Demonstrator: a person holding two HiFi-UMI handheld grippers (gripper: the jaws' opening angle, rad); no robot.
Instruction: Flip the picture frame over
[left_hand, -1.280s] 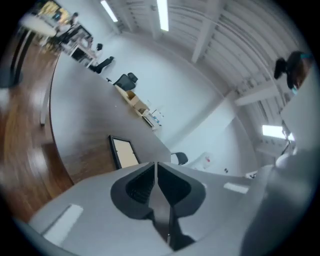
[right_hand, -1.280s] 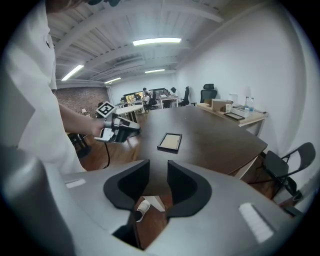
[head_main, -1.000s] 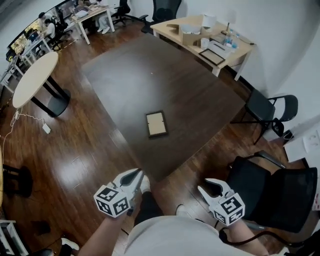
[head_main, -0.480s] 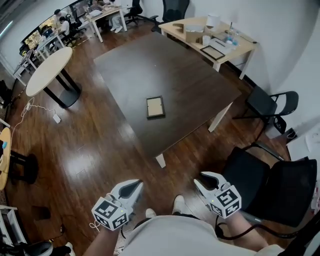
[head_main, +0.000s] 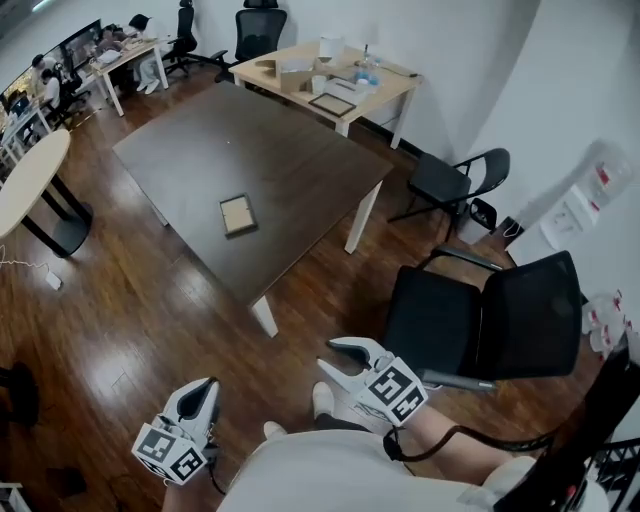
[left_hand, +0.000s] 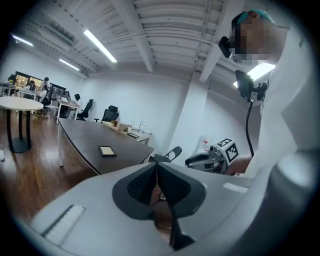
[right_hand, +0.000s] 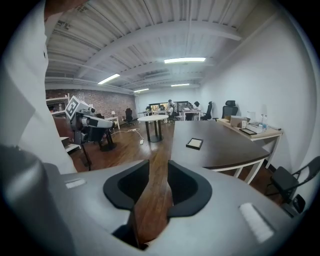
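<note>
The picture frame (head_main: 238, 214) lies flat on the dark table (head_main: 300, 170), its light panel facing up, well away from both grippers. It shows small in the left gripper view (left_hand: 107, 151) and in the right gripper view (right_hand: 194, 144). My left gripper (head_main: 207, 384) hangs low at the picture's bottom left over the wooden floor, jaws shut and empty (left_hand: 157, 164). My right gripper (head_main: 330, 356) is held near my body beside the black chair, with a narrow gap between its jaws (right_hand: 159, 162) and nothing in it.
A black office chair (head_main: 480, 320) stands close on my right, a folding chair (head_main: 450, 180) behind it. A light wooden desk (head_main: 330, 75) with boxes and another frame is at the far wall. A round table (head_main: 25, 180) stands left; people sit at far desks.
The table and the frame have shifted up and left and look farther off. Both grippers sit lower and nearer my body, over the floor. The black chair is now close by.
</note>
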